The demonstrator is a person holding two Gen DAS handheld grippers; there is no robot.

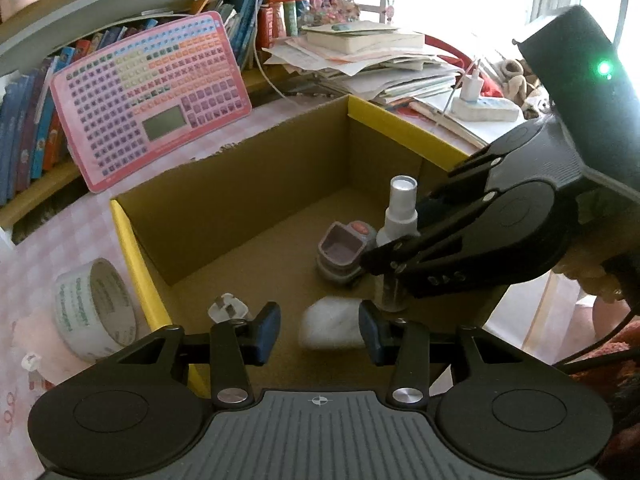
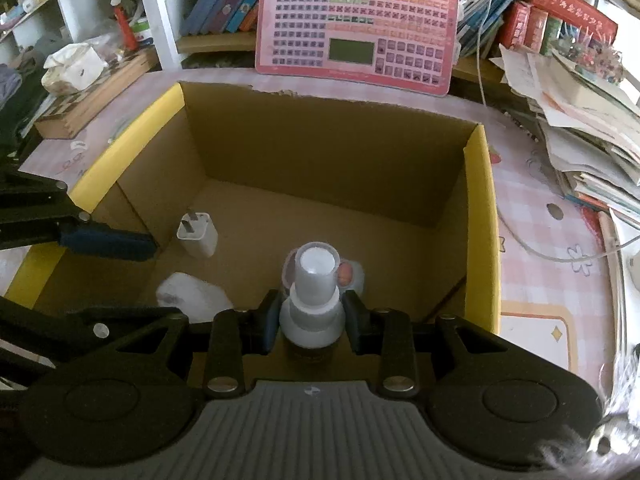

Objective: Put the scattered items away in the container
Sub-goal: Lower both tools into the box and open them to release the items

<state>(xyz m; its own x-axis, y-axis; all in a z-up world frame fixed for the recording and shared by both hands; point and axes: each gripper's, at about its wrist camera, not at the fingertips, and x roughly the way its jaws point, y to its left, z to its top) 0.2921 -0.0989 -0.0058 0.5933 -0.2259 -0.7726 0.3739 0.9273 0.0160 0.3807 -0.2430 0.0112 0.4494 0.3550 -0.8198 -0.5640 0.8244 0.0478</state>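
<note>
A cardboard box with yellow-taped rims (image 1: 132,240) (image 2: 482,200) stands on the pink checked table. Inside lie a white charger plug (image 1: 226,310) (image 2: 198,234), a white soft packet (image 1: 332,320) (image 2: 192,294) and a small grey toy with a red button (image 1: 344,250) (image 2: 352,274). My right gripper (image 2: 312,322) (image 1: 394,258) is shut on a white-capped spray bottle (image 2: 314,296) (image 1: 398,216), held upright inside the box beside the toy. My left gripper (image 1: 318,330) is open and empty above the box's near-left part; one of its fingers (image 2: 104,242) shows in the right wrist view.
A roll of clear tape (image 1: 96,308) stands on the table left of the box. A pink keyboard toy (image 1: 148,96) (image 2: 356,24) leans against bookshelves behind it. Stacked papers and books (image 1: 372,60) (image 2: 580,120) and a white power strip (image 1: 484,110) lie to the right.
</note>
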